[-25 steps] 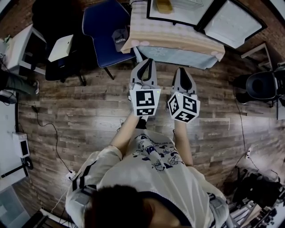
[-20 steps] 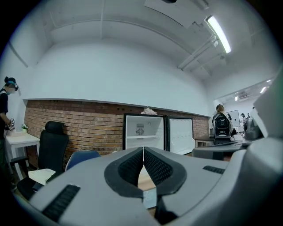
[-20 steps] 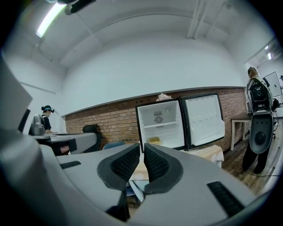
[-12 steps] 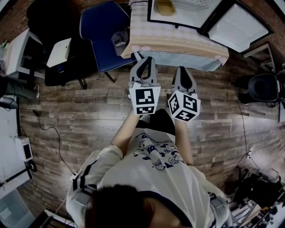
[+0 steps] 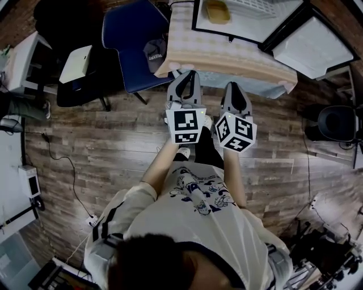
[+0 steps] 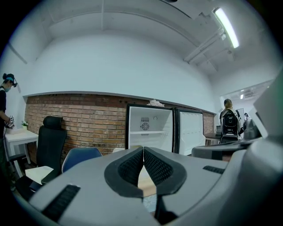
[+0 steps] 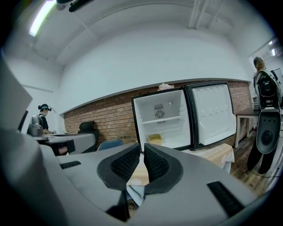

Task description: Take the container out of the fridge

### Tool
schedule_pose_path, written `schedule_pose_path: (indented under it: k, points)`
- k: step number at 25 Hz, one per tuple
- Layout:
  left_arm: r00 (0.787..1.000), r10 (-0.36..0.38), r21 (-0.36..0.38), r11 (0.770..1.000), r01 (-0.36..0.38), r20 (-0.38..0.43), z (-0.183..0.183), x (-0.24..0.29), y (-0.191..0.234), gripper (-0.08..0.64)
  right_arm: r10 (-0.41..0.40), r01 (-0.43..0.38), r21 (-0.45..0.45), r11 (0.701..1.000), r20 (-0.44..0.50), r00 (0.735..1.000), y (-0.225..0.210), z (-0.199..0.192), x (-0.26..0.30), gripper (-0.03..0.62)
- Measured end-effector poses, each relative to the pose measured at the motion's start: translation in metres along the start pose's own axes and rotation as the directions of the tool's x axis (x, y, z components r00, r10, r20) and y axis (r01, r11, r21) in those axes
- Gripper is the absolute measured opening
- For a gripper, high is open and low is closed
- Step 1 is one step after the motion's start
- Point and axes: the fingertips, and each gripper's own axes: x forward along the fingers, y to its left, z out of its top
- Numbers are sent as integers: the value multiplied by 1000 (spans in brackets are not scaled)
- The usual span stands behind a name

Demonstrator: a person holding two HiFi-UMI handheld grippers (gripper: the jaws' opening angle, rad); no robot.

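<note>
The small fridge [image 5: 249,14] stands open on the far side of a cloth-covered table [image 5: 227,54]. A yellow container [image 5: 217,10] lies on the fridge's bottom shelf and also shows in the right gripper view as the container [image 7: 155,138]. My left gripper [image 5: 187,75] and right gripper [image 5: 234,86] are held side by side at the table's near edge, well short of the fridge. The left gripper [image 6: 143,149] is shut with nothing in it. The right gripper [image 7: 142,145] is shut too and holds nothing. From the left gripper view the container is hidden behind the jaws.
The fridge door [image 7: 212,117] is swung open to the right. A blue chair [image 5: 133,39] with a cap on it stands left of the table. A black office chair [image 5: 334,113] is at the right, and a white desk [image 5: 22,59] and a floor cable [image 5: 62,164] at the left. People stand far off in both gripper views.
The person has stepped forward: table and fridge have slid down in the head view, showing more of the fridge and its container. Both grippers stay shut side by side.
</note>
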Motion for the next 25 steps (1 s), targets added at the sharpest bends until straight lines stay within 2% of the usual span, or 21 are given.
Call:
schedule_pose_path:
  k: [25]
  points:
    - [988,154,-51,987,-154,-12,42,218,-13,20,156,-157,-20,987,-17,988,-101,76,202,51]
